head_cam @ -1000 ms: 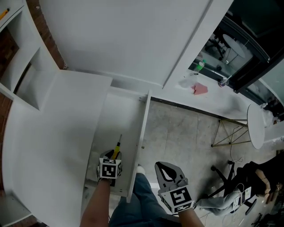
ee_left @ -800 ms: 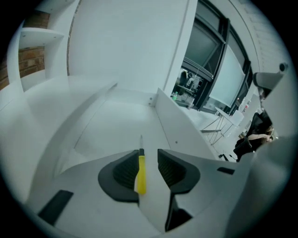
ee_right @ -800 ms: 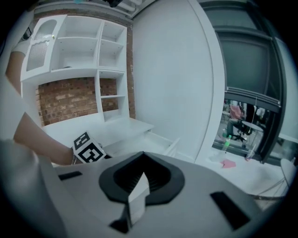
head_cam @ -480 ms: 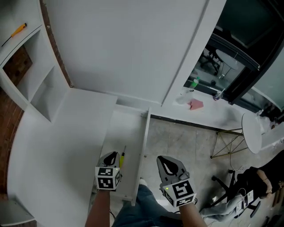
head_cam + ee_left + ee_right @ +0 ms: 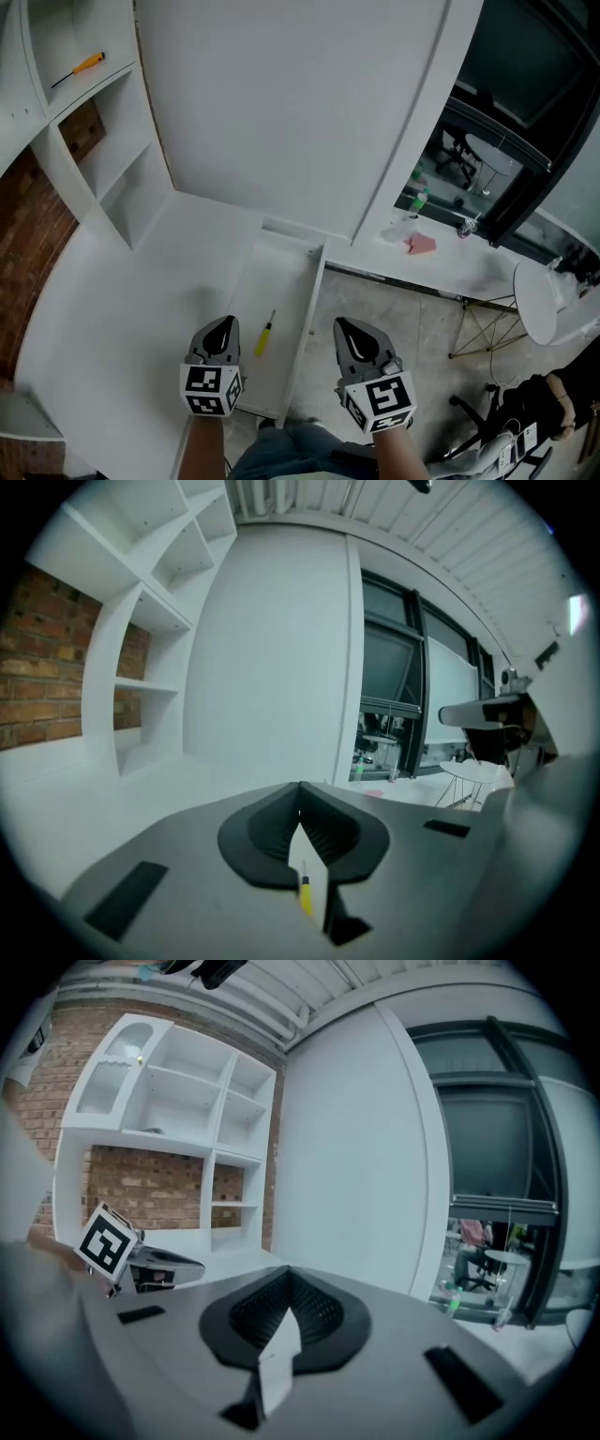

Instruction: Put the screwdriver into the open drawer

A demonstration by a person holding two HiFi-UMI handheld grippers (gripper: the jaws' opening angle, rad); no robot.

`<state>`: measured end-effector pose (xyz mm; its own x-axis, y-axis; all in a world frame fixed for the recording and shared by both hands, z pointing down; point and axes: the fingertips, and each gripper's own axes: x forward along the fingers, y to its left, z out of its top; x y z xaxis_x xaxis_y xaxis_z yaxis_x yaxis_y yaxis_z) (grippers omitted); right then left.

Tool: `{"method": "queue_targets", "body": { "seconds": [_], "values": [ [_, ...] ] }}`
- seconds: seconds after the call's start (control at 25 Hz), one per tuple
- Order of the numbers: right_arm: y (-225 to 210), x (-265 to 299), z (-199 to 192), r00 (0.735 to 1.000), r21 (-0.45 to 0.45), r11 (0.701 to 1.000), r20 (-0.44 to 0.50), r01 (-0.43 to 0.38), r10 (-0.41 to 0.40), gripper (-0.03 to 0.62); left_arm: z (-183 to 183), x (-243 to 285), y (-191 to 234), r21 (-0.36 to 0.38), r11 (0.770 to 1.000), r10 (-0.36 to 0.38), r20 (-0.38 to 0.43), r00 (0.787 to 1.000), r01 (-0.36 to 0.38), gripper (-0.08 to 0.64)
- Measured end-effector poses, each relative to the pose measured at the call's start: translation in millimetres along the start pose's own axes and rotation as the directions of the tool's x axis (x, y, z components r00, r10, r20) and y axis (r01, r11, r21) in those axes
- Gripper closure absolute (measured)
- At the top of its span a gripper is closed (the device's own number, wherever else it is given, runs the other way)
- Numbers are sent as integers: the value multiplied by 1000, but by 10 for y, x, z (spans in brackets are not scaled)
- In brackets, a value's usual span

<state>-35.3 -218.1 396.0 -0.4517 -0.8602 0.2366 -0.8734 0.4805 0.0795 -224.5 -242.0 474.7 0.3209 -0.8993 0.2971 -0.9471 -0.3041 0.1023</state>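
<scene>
White counter (image 5: 112, 309) and white shelving fill the scene, with brick wall (image 5: 37, 234) behind the shelves. The open drawer (image 5: 277, 281) projects from the counter edge toward the person.

**Position of the task item.** The screwdriver (image 5: 266, 333) lies flat on the drawer floor. In the head view it sits between the two grippers, just to the right of the left gripper (image 5: 224, 325) and well left of the right gripper (image 5: 343, 326). It lies below both sets of jaws and touches neither. In the left gripper view it shows as a yellow sliver (image 5: 305, 895) below and behind the point where the jaws meet.

**Long axis.** The axis runs along the drawer's length, roughly parallel to the direction both jaws point. The yellow handle is at the near end and the dark shaft points away from the person.

**Jaw state.**
- Left gripper (image 5: 300, 817): the jaws have just been closing and now meet, with nothing between them.
- Right gripper (image 5: 288, 1290): the jaws are together and empty.

**Assessment.** The placement appears complete, since the tool rests inside the drawer with no jaw contact. If it must be handled again, the left hand is the nearer one; its jaws would have to open and descend to the right, across the shaft.

**Note.** A second screwdriver (image 5: 80, 67), orange-handled, lies on an upper shelf, far ahead and left of the left jaws.
</scene>
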Motion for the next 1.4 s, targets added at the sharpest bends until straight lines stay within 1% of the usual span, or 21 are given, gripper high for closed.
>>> {"method": "queue_targets", "body": {
  "seconds": [0.16,0.28,0.36,0.48,0.56,0.72,0.84,0.96,1.08,1.2,1.4],
  "values": [
    [2,-175,298,996,-28,999,78,-43,45,583,417,-311,-179,58,997,39,103,994,-45,546],
    [-18,-351,470,991,-35,998,124,-51,55,583,685,-557,-330,106,991,63,167,984,-81,546],
    [-16,-477,564,987,-50,997,148,-57,64,583,829,-725,-411,111,988,80,200,977,-104,546],
    [39,-642,697,978,-86,992,177,-92,107,584,987,-941,-500,90,987,107,235,966,-131,546],
    [67,-728,758,973,-98,990,195,-105,123,584,1065,-1048,-562,101,984,115,254,960,-145,546],
    [75,-880,853,965,-110,989,233,-101,125,584,1200,-1211,-686,127,980,109,302,947,-153,546],
    [59,-964,882,961,-121,988,246,-100,127,584,1279,-1267,-758,157,973,109,320,941,-167,546],
    [33,-1024,942,957,-135,986,257,-99,131,584,1355,-1280,-818,185,968,105,323,941,-172,546],
    [8,-1070,1003,956,-153,985,270,-75,115,583,1412,-1309,-867,213,963,88,327,941,-164,546],
    [-11,-1088,1048,952,-152,987,290,-54,97,583,1453,-1331,-889,241,957,75,336,939,-162,546],
    [-17,-1082,1031,949,-143,989,308,-25,69,583,1491,-1358,-891,260,952,62,351,934,-161,546]
  ]
}}
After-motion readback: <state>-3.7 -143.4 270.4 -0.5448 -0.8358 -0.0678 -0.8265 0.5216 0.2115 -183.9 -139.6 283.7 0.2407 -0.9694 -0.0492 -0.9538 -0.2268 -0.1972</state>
